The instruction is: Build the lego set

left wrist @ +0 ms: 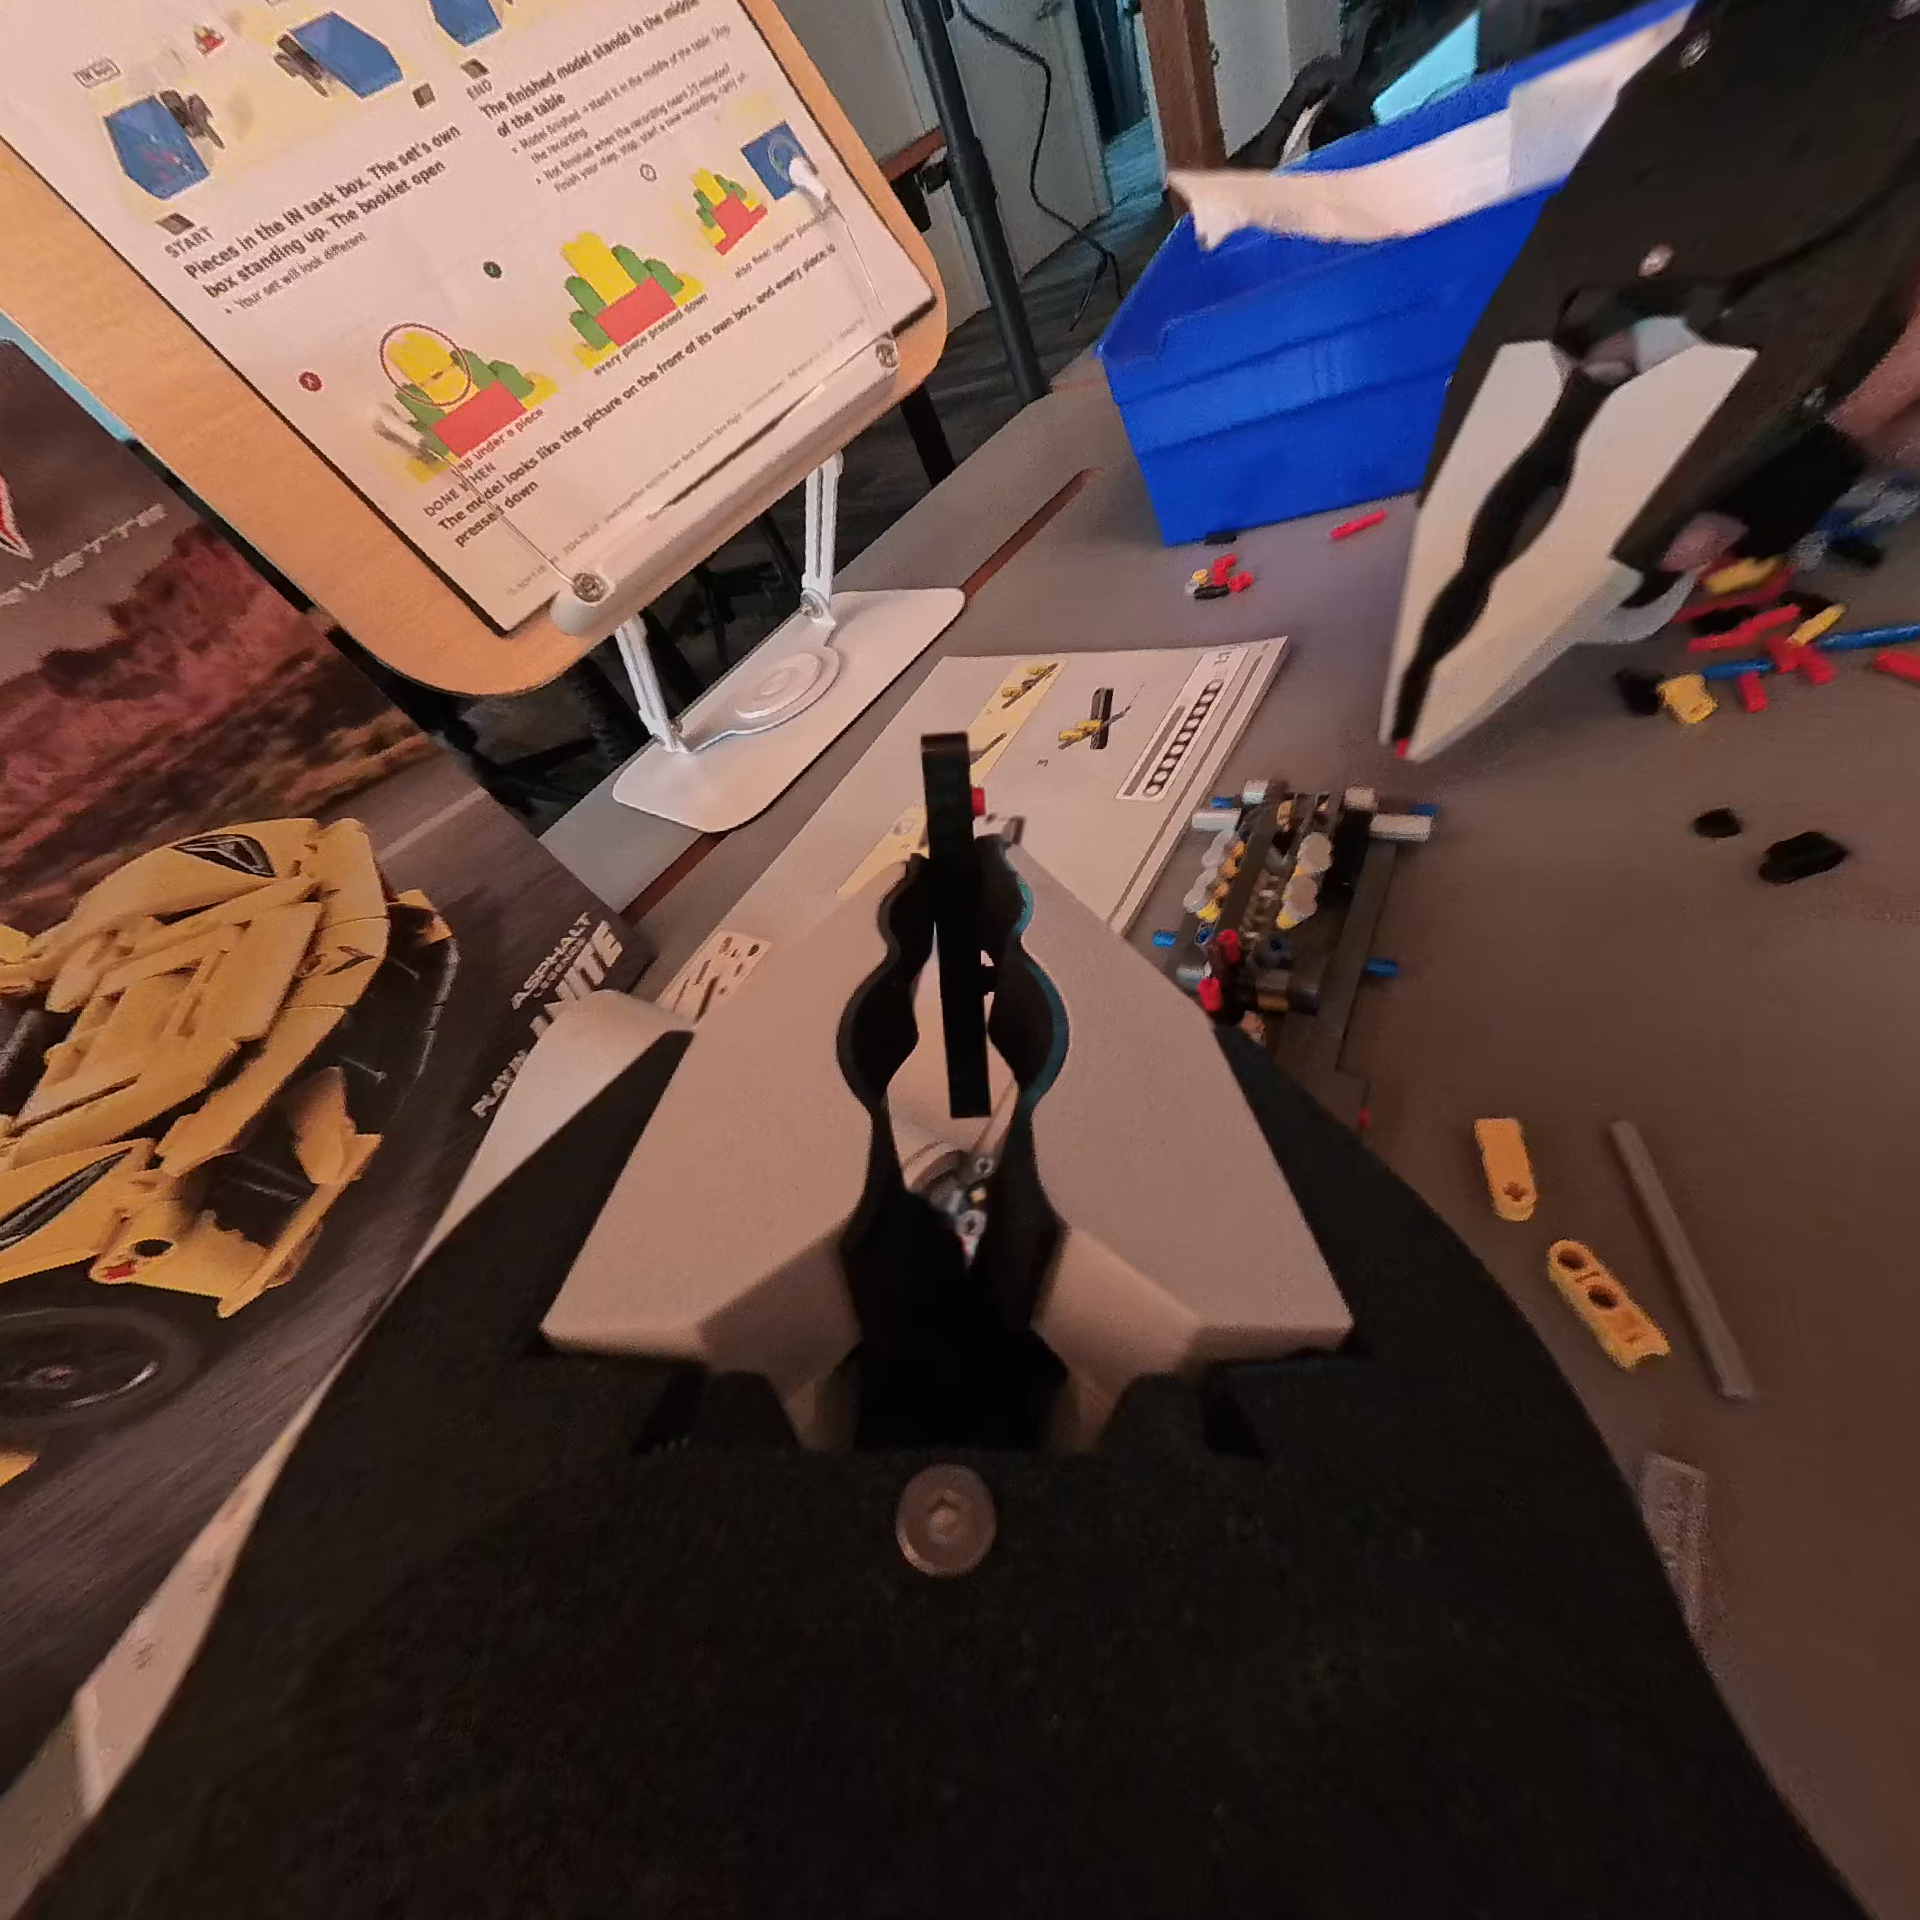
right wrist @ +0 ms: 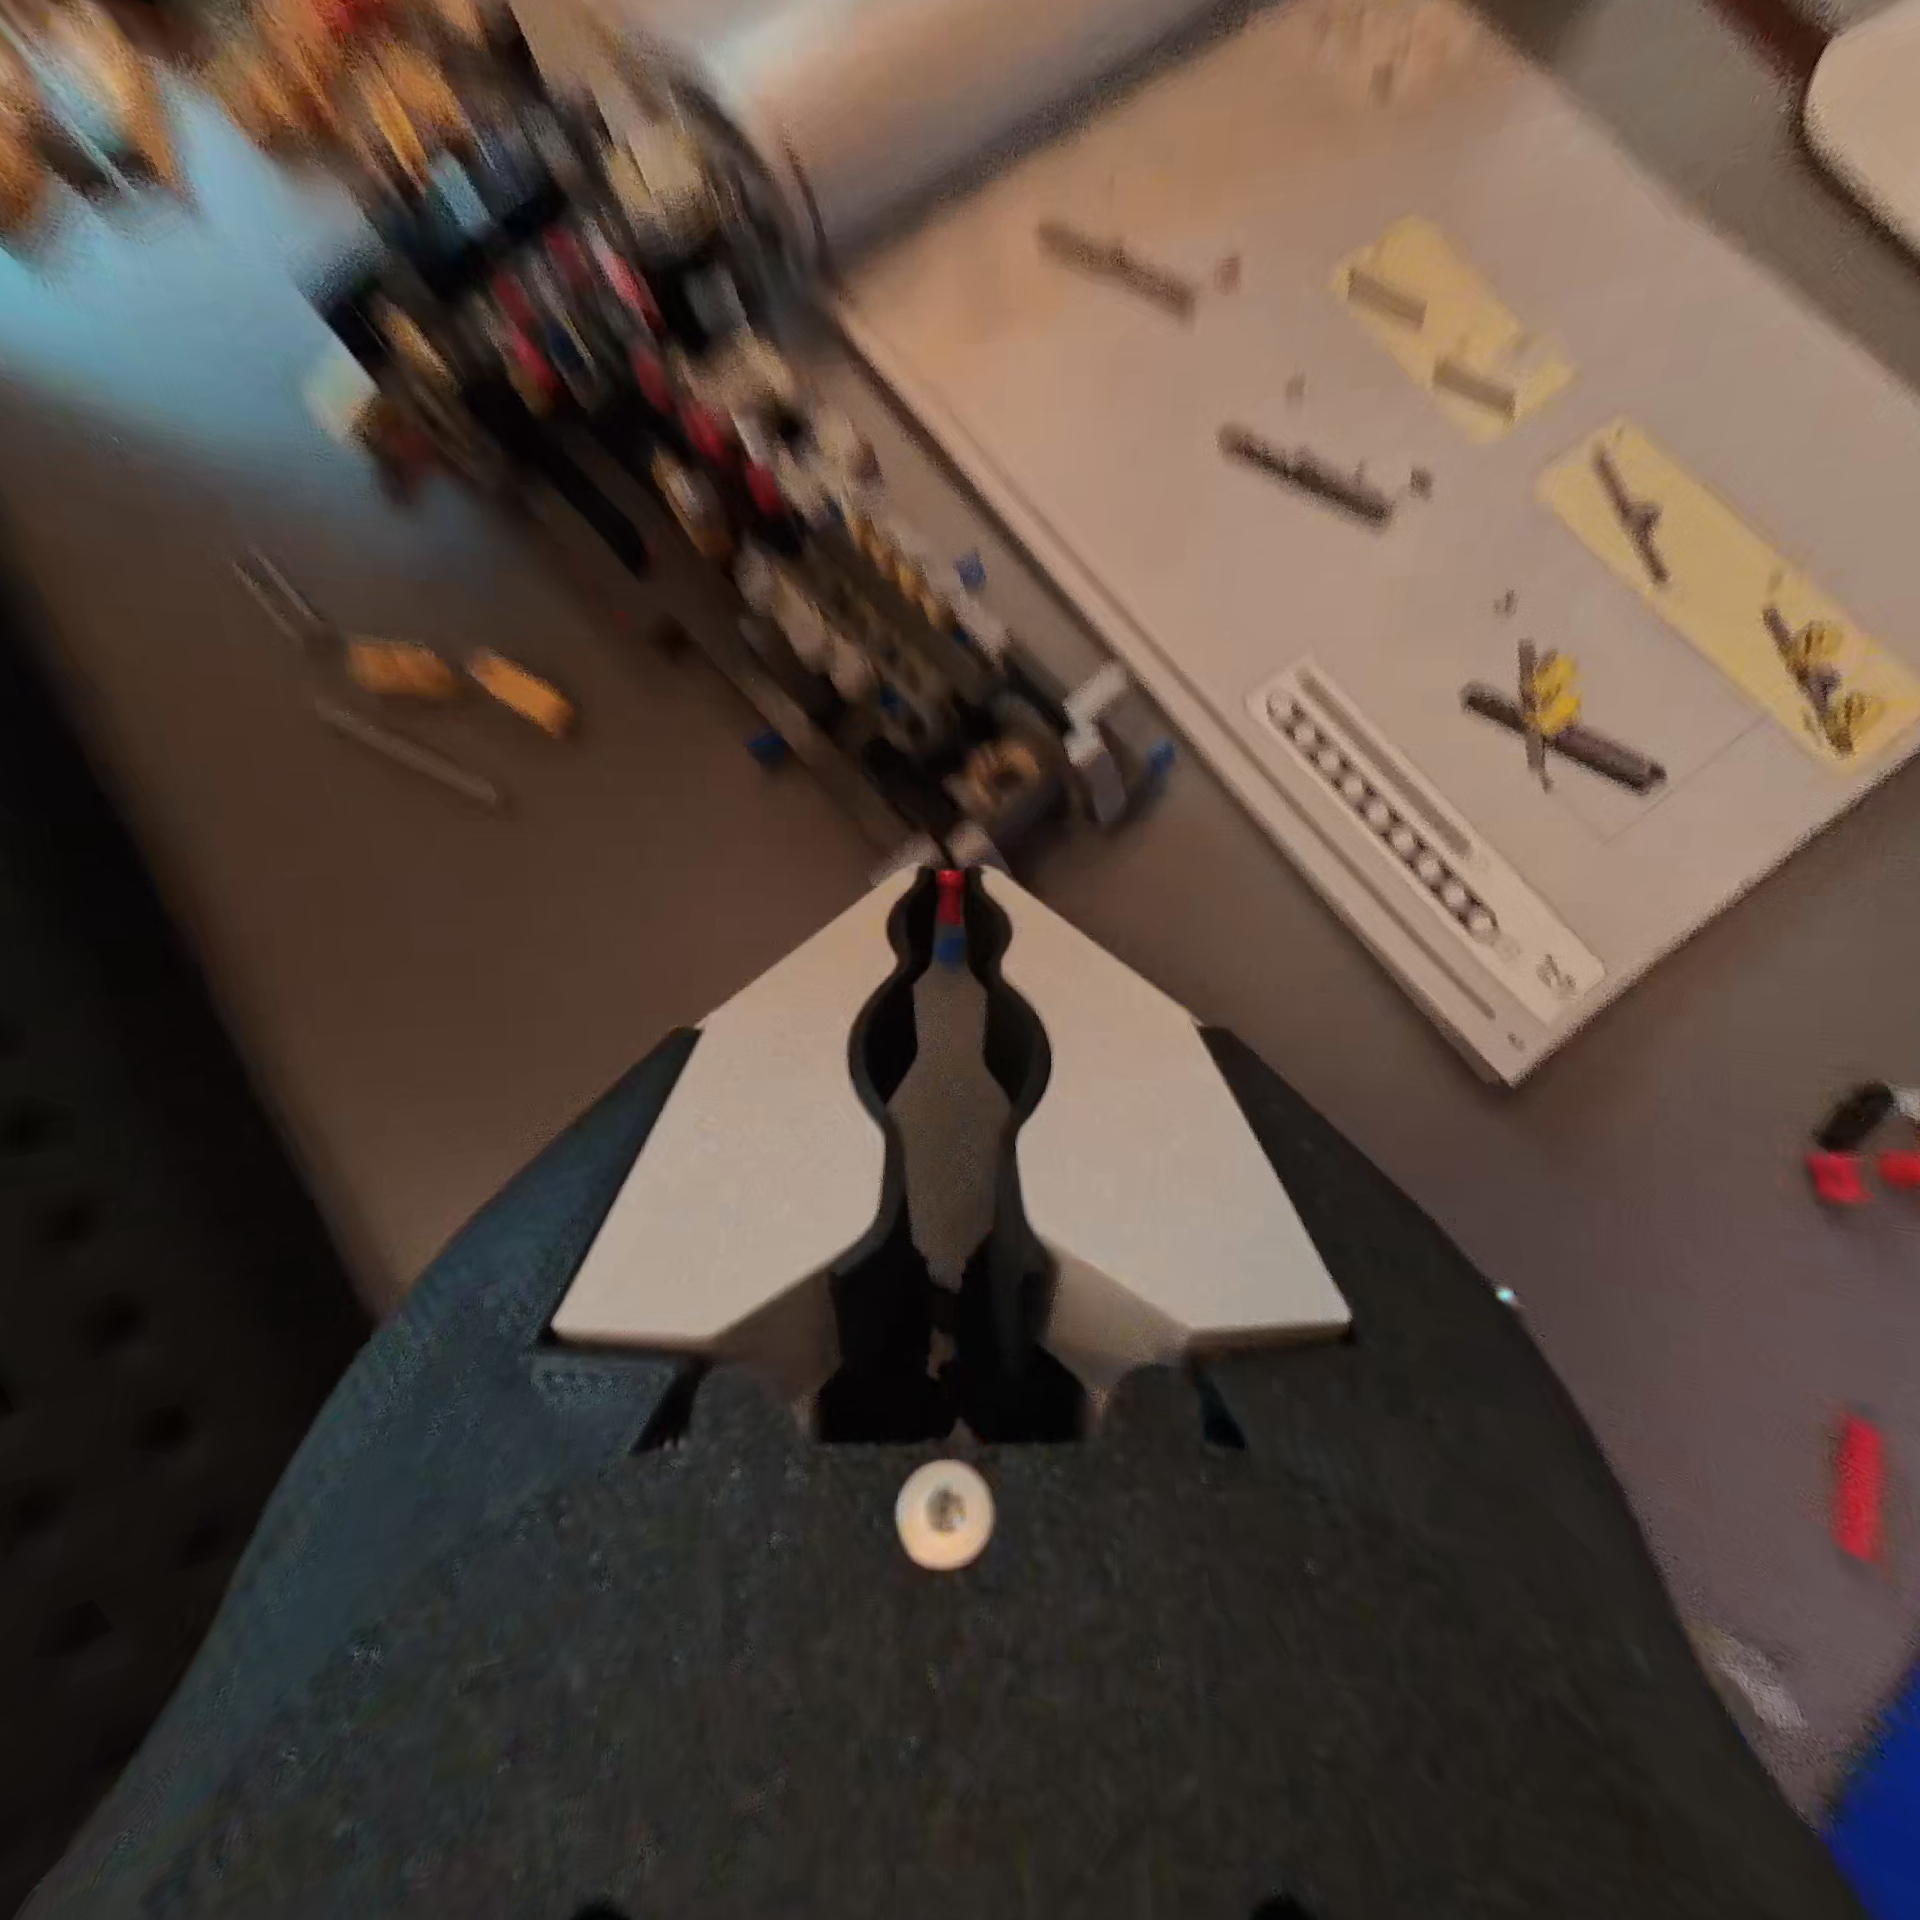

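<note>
We judge the build to be in its early stages. A partly assembled frame (left wrist: 1283,909), dark beams studded with yellow, red, blue and grey parts, lies on the grey worktop (left wrist: 1558,1039) just beside the open instruction booklet (left wrist: 1164,727), and it looks nothing yet like the yellow car pictured on the set's box (left wrist: 208,1039) standing at the left. Our left claw (left wrist: 961,831) is clamped on a long black beam (left wrist: 958,925), which stands upright between its fingers with a small red pin near its top end. Our right claw (right wrist: 948,883) is pinched nearly together on a tiny red and blue pin (right wrist: 948,909) at its very tips, hovering near the end of the frame; that view is blurred, so we cannot tell whether the pin touches anything. In the left wrist view the right claw hangs above the worktop, well apart from the black beam. Much remains: loose red, yellow, blue and black pieces (left wrist: 1766,644) lie scattered beside the blue bin (left wrist: 1299,395), two yellow connectors (left wrist: 1605,1299) and a grey axle (left wrist: 1678,1257) lie near the left claw, and two small black parts (left wrist: 1797,857) sit farther out. The next step seems to be joining pin and beam, then fitting them to the frame.
</note>
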The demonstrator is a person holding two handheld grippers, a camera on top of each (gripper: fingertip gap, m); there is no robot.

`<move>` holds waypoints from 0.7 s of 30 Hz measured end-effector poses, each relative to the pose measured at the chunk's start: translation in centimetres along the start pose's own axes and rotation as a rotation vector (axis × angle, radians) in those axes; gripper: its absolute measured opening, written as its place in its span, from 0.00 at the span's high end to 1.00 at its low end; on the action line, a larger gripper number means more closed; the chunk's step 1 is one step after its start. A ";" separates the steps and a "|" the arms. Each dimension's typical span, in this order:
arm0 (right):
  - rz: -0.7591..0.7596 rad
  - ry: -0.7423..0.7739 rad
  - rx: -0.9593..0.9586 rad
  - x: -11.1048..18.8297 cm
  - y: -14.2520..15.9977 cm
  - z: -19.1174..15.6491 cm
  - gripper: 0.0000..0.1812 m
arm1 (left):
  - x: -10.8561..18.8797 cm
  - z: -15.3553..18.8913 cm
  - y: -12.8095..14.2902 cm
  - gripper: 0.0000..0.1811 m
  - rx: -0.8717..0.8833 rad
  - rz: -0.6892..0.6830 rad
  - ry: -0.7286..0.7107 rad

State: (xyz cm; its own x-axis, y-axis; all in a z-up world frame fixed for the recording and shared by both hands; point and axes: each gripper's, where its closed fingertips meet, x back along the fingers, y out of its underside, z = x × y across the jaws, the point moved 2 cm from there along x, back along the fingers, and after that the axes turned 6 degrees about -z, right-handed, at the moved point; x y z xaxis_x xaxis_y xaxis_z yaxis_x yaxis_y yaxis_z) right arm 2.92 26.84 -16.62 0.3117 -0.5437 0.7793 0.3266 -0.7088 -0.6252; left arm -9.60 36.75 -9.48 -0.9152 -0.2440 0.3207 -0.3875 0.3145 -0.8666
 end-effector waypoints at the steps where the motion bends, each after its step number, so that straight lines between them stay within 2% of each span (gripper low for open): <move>1: 0.117 -0.057 -0.039 0.8 -2.0 -1.1 0.97 | 0.2 0.3 -0.3 0.96 0.027 0.016 0.023; 3: 0.410 -0.220 -0.081 3.0 -6.6 -4.4 0.97 | 0.6 1.1 -1.3 0.97 0.101 0.061 0.097; 5: 0.644 -0.296 -0.052 4.8 -10.0 -7.2 0.98 | 1.2 2.4 -2.6 0.97 0.202 0.117 0.205; 7: 0.784 -0.235 0.023 5.5 -11.9 -8.9 0.98 | 1.7 3.6 -3.6 0.97 0.297 0.163 0.317; 10: 1.001 -0.088 0.036 7.0 -13.8 -8.9 0.98 | 2.3 4.3 -4.5 0.97 0.448 0.217 0.461; 13: 1.017 -0.177 -0.129 6.1 -14.5 -8.3 0.98 | 2.7 4.2 -5.0 0.97 0.538 0.251 0.525; 16: 1.070 -0.253 -0.248 6.0 -15.0 -7.8 0.98 | 2.5 4.2 -4.7 0.97 0.466 0.233 0.467; 19: 1.019 -0.314 -0.266 5.0 -15.1 -8.4 0.98 | 2.5 4.4 -4.7 0.97 0.388 0.225 0.421; 21: 1.002 -0.287 -0.259 4.5 -14.9 -8.4 0.98 | 2.4 4.4 -4.5 0.97 0.348 0.211 0.392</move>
State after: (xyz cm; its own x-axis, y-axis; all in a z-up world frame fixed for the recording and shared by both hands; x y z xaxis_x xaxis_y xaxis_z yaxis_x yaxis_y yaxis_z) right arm -8.02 31.21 -3.44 0.5415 -0.8284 -0.1437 -0.3829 -0.0908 -0.9193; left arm -9.60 30.73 -6.46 -0.9672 0.1712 0.1877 -0.1934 -0.0177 -0.9810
